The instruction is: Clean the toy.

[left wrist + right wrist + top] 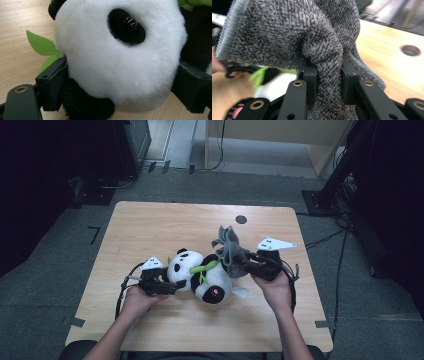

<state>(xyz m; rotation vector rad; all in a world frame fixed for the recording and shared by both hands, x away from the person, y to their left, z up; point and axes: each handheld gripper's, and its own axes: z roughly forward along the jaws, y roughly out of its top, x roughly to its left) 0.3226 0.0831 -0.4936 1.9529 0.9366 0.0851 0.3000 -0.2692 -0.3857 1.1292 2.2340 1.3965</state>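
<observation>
The toy panda [205, 277] lies mid-table, long axis running left to right, head at the left. The left gripper [167, 282] clamps the head with wide-set jaws. The right gripper [246, 265] pinches a grey cloth [229, 247] raised above the panda's right end.

Left gripper view: panda plush [120, 62] overruns the top, right and bottom edges; one eye in frame, body cut off. Its head covers the inner faces of both jaws. Green felt leaf [41, 46] partly tucked behind the head.

Right gripper view: grey cloth [294, 37] cut off at the top edge, hiding the jaw tips and the table's near side. Blurred green and white patch at lower left, probably the panda.

High view: right gripper [248, 265] tips buried in cloth; forearms cut off at the bottom edge.
</observation>
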